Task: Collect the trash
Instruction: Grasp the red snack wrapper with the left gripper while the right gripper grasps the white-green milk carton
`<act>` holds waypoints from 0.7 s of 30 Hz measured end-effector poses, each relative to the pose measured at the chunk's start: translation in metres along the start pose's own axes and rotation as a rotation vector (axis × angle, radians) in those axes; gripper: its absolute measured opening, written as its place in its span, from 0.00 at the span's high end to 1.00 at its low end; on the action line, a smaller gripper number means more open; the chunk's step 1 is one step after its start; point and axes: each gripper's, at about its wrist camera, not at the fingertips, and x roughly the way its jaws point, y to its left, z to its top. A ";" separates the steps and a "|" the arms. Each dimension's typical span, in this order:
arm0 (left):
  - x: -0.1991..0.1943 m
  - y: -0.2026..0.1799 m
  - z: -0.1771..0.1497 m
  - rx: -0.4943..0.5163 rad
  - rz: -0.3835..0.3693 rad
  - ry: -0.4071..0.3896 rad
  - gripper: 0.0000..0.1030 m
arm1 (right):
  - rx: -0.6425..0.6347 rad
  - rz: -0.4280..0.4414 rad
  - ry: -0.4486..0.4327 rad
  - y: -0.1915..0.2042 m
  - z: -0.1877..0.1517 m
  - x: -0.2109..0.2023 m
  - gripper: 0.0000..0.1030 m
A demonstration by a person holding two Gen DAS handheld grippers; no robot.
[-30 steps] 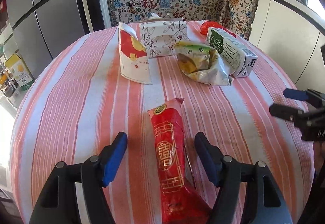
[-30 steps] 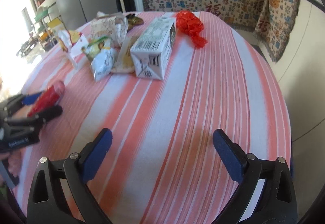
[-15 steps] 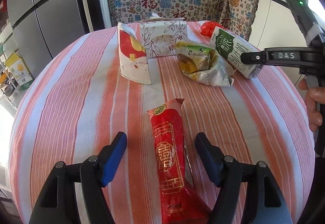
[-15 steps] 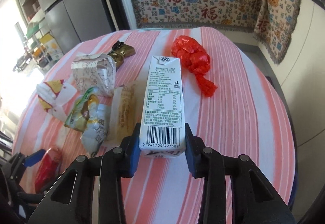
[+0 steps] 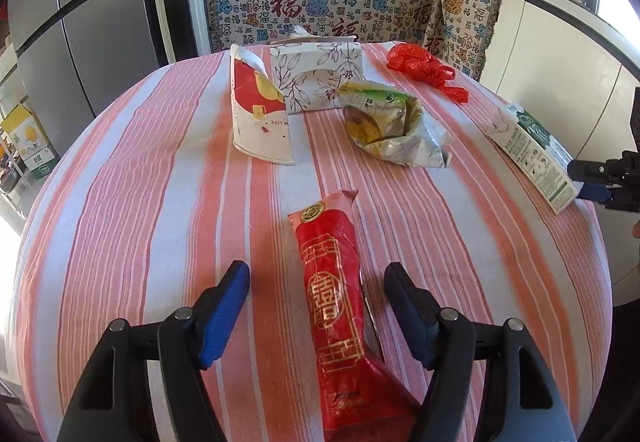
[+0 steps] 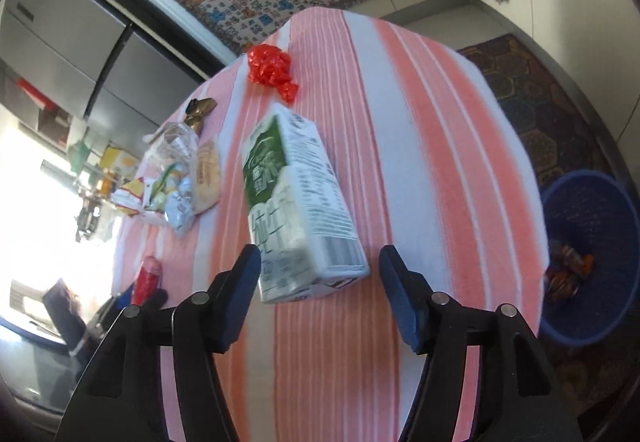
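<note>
Striped tablecloth [image 6: 420, 129]: green-white carton [image 6: 296, 209] (blurred, seemingly loose) between right gripper [image 6: 320, 274]'s just-widened jaws.

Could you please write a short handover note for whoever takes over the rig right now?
Left gripper: open, fingers either side of the red packet, not gripping.
Right gripper: fingers just opened; milk carton between them, unclamped, near the table edge.
Done: some trash lies in the blue basket on the floor.
Left to collect: milk carton, red packet, red plastic bag, snack bag, floral box, torn pouch.
</note>
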 end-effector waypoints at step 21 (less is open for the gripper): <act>-0.014 0.007 0.011 0.053 -0.085 0.062 0.84 | -0.395 -0.197 0.098 0.070 0.029 0.028 0.51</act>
